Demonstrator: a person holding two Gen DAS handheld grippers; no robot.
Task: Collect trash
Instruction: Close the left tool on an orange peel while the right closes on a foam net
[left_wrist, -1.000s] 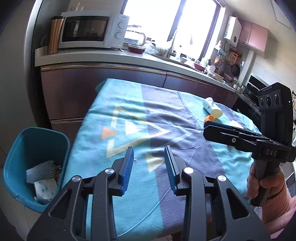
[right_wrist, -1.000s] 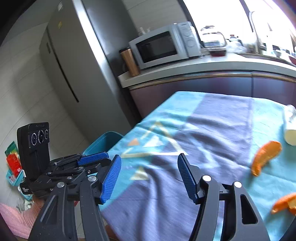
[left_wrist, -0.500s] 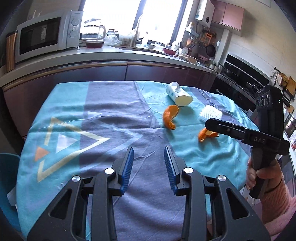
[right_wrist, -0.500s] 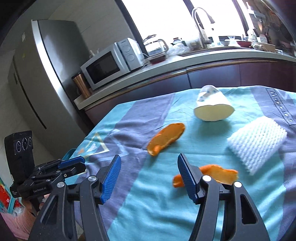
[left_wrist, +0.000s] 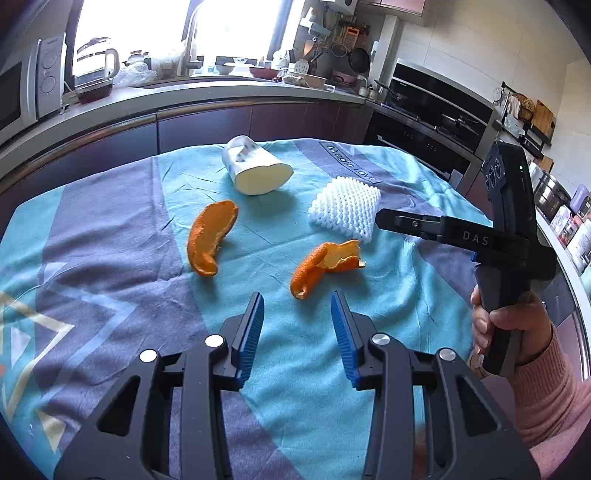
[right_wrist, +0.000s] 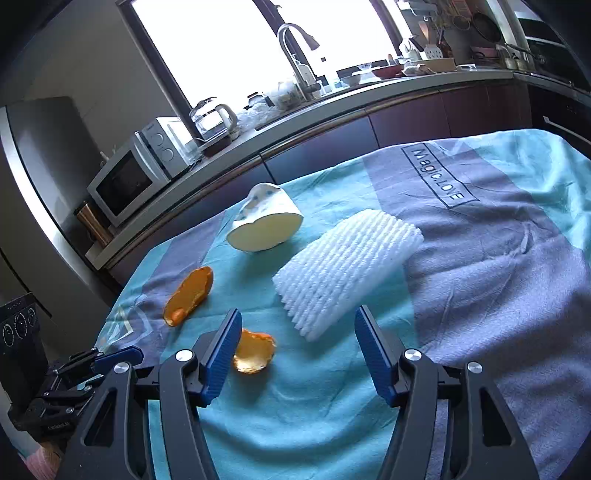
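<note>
Tablecloth (left_wrist: 110, 221) bears orange peel (right_wrist: 255, 350) (half hidden); both claws spread, left (left_wrist: 297, 314) just widening, empty.

your grippers: black frames, ribbed blue pads (left_wrist: 252, 334), silver screws (left_wrist: 215, 340). right gripper (left_wrist: 384, 221), right of frame, marked "d a s". pink knit sleeve (left_wrist: 546, 391), lower right.

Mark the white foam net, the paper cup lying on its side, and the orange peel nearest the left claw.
white foam net (right_wrist: 347, 271), right wrist view, middle of ribbed top.
paper cup (left_wrist: 255, 168), left wrist view, side wall.
orange peel (left_wrist: 314, 266), left wrist view, curled outer skin.
</note>
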